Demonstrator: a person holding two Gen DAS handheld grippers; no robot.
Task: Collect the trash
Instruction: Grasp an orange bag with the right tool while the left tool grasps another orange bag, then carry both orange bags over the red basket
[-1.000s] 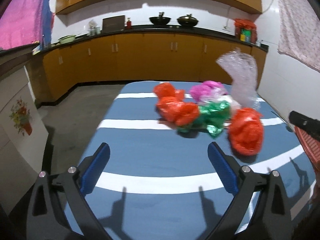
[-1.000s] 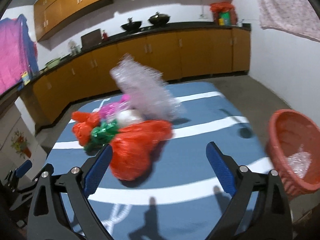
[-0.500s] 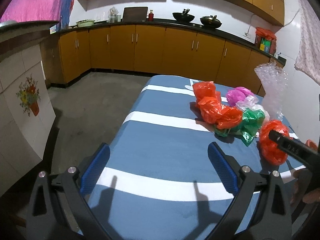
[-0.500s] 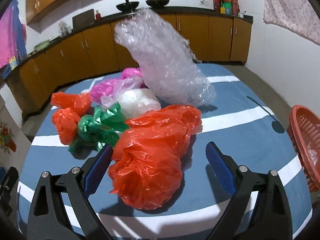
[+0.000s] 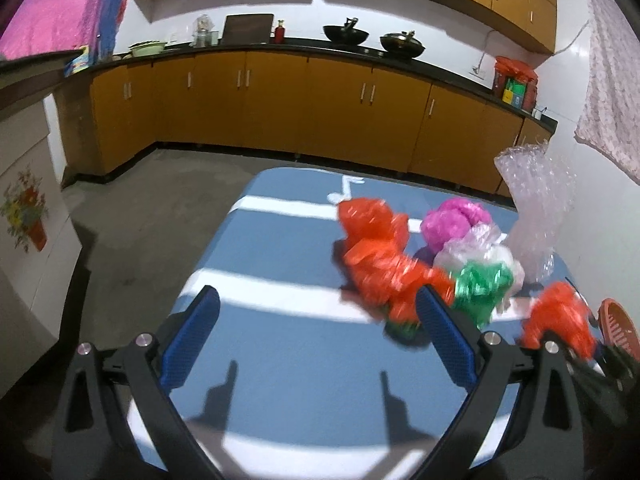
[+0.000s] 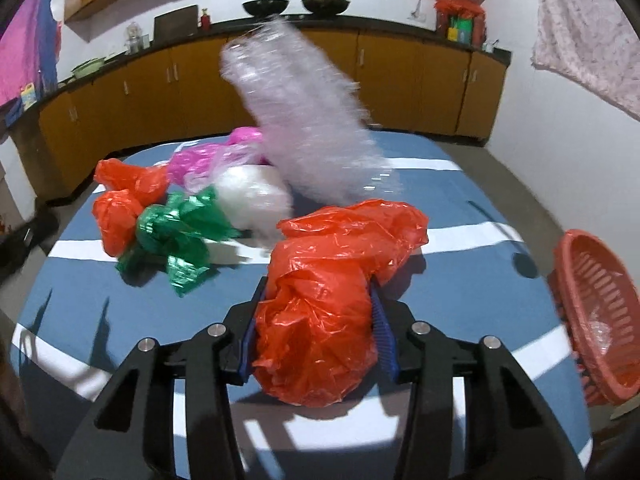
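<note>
The right gripper (image 6: 316, 312) has just been closing and now clenches the red plastic bag (image 6: 332, 280) on the blue table (image 6: 460, 292), near the orange basket (image 6: 592, 312). The left gripper (image 5: 320, 336) hangs released above bare tabletop.

Blue counter (image 6: 460, 280) with white stripes. On it: orange bags (image 6: 124, 204), green foil wrapper (image 6: 176, 232), white bag (image 6: 252, 196), pink bag (image 6: 208, 156), bubble wrap (image 6: 304, 120) standing tilted, large orange bag (image 6: 332, 280).
</note>
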